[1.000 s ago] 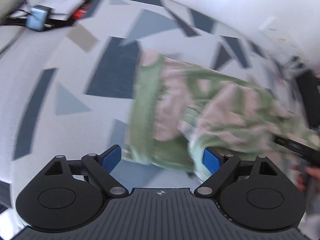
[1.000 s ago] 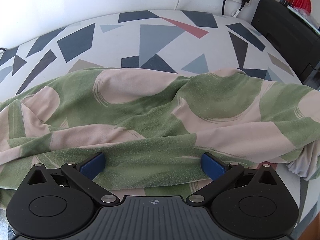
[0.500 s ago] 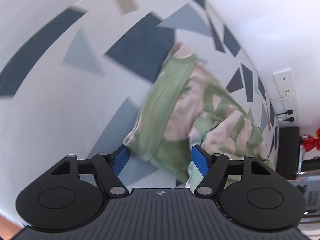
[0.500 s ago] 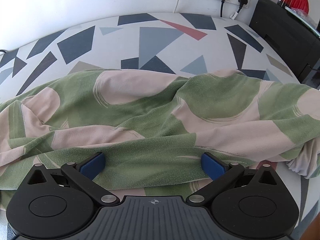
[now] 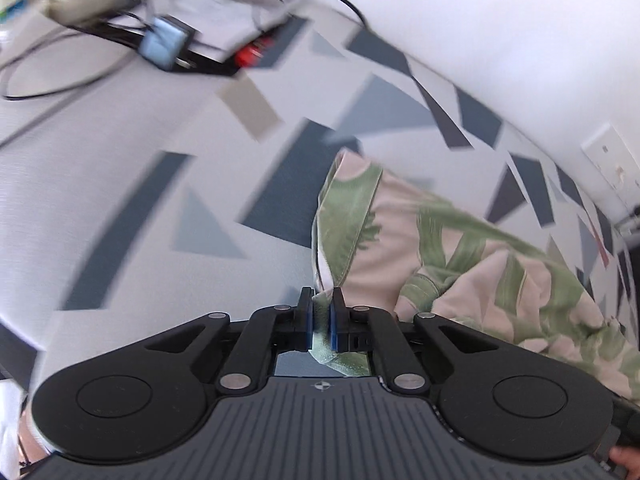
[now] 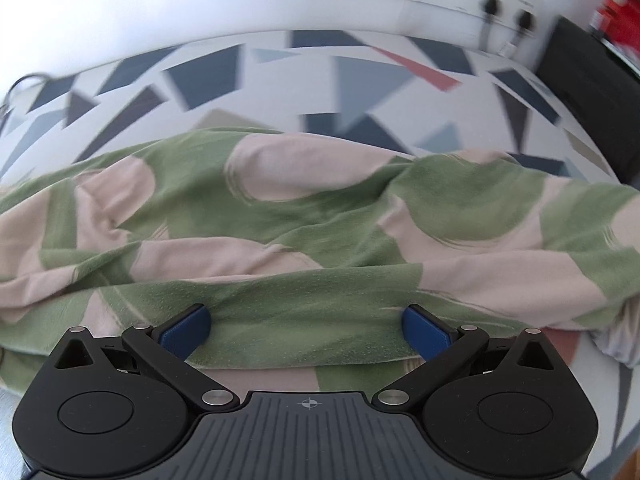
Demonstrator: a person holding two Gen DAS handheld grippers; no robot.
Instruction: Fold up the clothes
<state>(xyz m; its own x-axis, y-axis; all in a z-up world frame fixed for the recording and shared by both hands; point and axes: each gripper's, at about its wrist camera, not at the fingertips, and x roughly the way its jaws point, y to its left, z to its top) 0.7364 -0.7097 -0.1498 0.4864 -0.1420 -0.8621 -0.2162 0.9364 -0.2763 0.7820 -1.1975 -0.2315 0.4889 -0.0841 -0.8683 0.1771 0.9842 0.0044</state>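
Left gripper (image 5: 320,312) just clamped on garment (image 5: 460,264) corner, lower centre, likely to lift for folding | right gripper (image 6: 306,330) spread wide over near hem, unpinched | garment crumpled on patterned surface (image 5: 140,208), right of frame

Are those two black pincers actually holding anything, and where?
The left gripper pinches the green-and-pink patterned cloth garment at a corner of its edge. The right gripper stands open over it, holding nothing.

Bright, even daylight; both fisheye views bend at the edges, with motion blur across the background.
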